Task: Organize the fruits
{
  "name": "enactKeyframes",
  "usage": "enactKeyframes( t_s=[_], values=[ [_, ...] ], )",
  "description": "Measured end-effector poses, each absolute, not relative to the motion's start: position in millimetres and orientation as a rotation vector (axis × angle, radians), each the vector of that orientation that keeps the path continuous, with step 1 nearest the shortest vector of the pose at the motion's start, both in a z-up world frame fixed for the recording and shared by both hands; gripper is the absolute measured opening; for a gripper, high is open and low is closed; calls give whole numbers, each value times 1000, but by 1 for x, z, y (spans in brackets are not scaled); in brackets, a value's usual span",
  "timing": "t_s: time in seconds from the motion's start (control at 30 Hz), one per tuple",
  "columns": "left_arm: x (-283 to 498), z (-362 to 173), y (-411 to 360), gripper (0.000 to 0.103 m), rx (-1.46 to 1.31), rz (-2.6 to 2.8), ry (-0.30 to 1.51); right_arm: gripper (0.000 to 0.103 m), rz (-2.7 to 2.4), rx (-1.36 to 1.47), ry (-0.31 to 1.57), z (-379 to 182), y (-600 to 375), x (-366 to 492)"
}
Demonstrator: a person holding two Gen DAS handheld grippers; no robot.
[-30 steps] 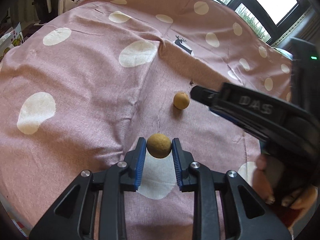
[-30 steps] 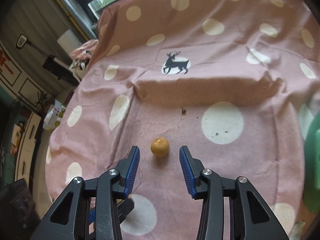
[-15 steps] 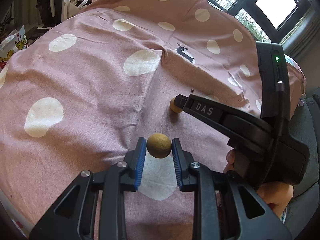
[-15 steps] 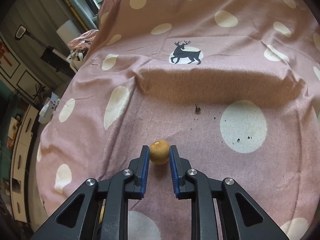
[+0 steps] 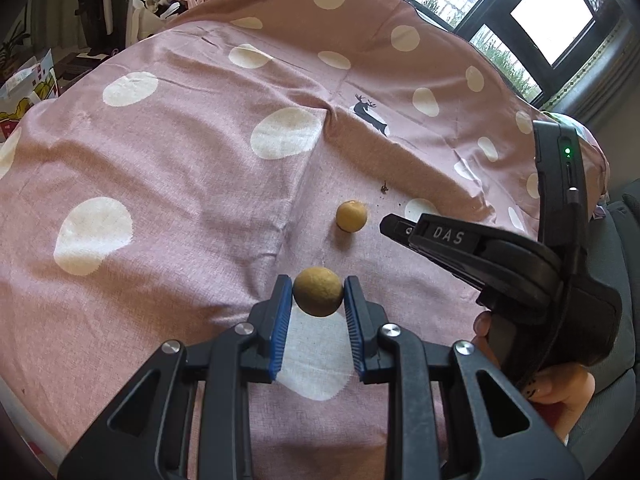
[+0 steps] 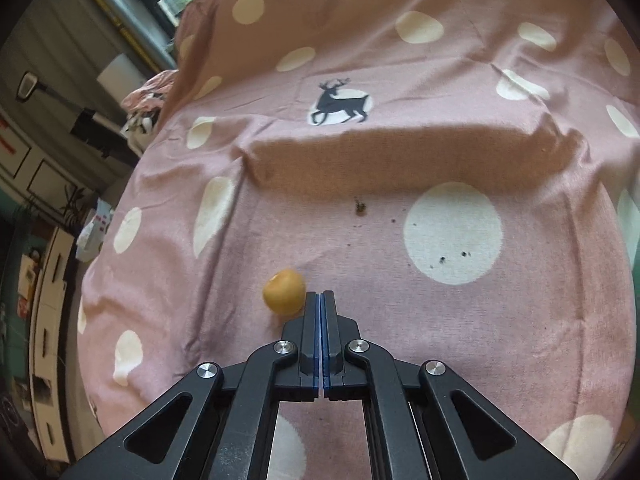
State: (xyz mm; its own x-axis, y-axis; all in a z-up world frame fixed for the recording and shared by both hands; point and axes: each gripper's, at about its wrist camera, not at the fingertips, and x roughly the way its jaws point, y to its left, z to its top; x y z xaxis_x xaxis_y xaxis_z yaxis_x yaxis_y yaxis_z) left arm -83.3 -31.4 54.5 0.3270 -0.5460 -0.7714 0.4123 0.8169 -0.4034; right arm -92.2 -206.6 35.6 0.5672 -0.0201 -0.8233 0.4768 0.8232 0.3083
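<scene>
The cloth (image 5: 192, 168) is dusty pink with cream-white polka dots, and one dot carries a dark navy deer silhouette (image 6: 340, 102). Both small round fruits are tan-yellow: the held fruit (image 5: 318, 291) duller and brownish, the loose fruit (image 6: 283, 291) brighter and more orange. Both grippers are black, with blue ribbed pads (image 5: 280, 322).

A pink cloth (image 5: 192, 184) with white polka dots and one black deer print (image 6: 340, 100) drapes over the supporting surface, creased into a ridge across its middle. One small yellow-brown fruit (image 5: 351, 216) lies directly on it. Dark crumbs (image 6: 360, 209) are scattered at about two o'clock from that fruit, some on a white dot.
</scene>
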Motion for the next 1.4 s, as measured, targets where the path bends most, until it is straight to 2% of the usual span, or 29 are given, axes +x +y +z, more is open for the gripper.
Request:
enactKeyframes(
  t_s=[0.07, 0.17, 0.2, 0.6, 1.0, 1.17, 1.4],
  values=[
    [-81, 56, -29, 26, -157, -632, 1067, 5, -303, 566, 926, 36, -208, -91],
    [-80, 57, -27, 26, -166, -631, 1065, 19, -289, 550, 936, 37, -205, -83],
    [-79, 57, -26, 26, -164, -632, 1065, 20, -282, 547, 929, 37, -204, -81],
    [-81, 59, -27, 26, -154, -640, 1061, 26, -239, 544, 943, 25, -196, -61],
    [-82, 61, -27, 26, -137, -635, 1044, 26, -251, 547, 920, 20, -193, -65],
    [-97, 77, -37, 26, -119, -697, 982, 26, -281, 575, 838, 51, -206, -101],
    [-133, 116, -67, 26, -72, -826, 834, 26, -458, 523, 636, 117, -222, -208]
  ],
)
